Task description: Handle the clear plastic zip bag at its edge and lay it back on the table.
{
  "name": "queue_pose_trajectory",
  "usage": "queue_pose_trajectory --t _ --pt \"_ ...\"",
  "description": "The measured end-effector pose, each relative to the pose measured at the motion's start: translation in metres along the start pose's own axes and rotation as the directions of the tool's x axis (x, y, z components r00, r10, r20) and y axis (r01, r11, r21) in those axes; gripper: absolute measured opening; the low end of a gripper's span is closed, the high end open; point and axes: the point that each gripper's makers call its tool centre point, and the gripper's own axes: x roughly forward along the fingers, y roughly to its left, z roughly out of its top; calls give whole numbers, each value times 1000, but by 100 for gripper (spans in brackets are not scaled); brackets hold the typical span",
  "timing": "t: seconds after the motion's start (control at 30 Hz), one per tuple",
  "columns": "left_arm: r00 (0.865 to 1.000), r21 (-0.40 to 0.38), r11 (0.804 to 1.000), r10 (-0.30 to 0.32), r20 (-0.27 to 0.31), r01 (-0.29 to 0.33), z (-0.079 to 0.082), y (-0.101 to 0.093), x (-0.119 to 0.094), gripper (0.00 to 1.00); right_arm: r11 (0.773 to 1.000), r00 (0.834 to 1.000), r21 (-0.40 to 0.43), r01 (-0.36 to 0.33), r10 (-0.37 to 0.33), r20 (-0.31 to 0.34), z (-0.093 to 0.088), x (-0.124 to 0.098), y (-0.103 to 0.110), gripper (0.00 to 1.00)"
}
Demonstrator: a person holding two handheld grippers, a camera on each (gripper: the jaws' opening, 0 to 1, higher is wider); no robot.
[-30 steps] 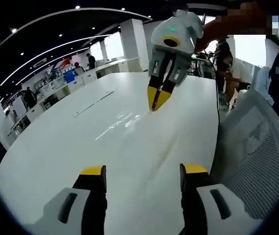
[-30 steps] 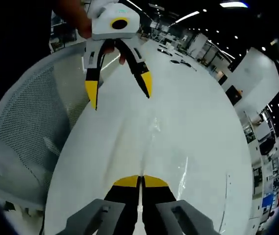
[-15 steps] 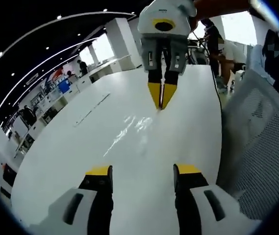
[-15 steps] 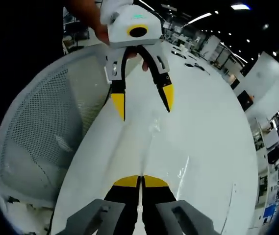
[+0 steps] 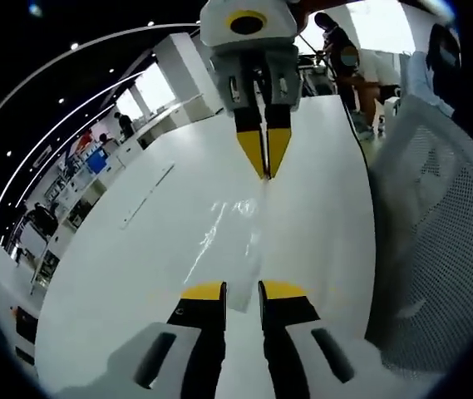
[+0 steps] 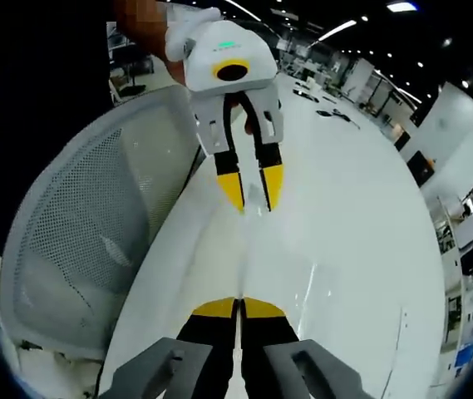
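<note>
A clear plastic zip bag hangs stretched between my two grippers above the white table. In the left gripper view my right gripper comes down from the top, shut on the bag's far edge. My left gripper has its jaws drawn close around the near edge, with a narrow gap still between them. Seen from the right gripper view, the right gripper is shut on the bag, and the left gripper faces it with the bag's edge between its fingertips.
A white mesh chair stands against the table's edge, also in the right gripper view. A long thin strip lies on the table further off. Small dark items sit at the table's far end. People stand in the background.
The left gripper's jaws have narrowed from wide open to nearly together around the bag's edge. The two grippers have come closer to each other. The right gripper stayed shut.
</note>
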Motion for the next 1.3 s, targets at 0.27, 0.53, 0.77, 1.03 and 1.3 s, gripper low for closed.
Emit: queue_pose_trajectory --t 0.27,0.53,0.77,1.03,1.3 --pt "998 4 998 -60 9 60 2 -10 0 4 999 1000 36 -18 18 -2 -3 1 6 0" --pt "994 -10 994 -110 18 110 0 -19 -4 0 997 1000 74 -9 10 -8 -1 7 5 0" --pt "991 -23 991 -133 25 134 5 -19 -3 0 993 999 116 0 -4 39 23 12 6 6" --pt "989 -28 989 -145 21 145 8 -20 -2 0 994 996 113 12 -21 87 45 23 3 7" --pt "987 -24 987 -159 20 159 13 -20 -1 0 995 993 96 9 -21 115 63 32 2 7"
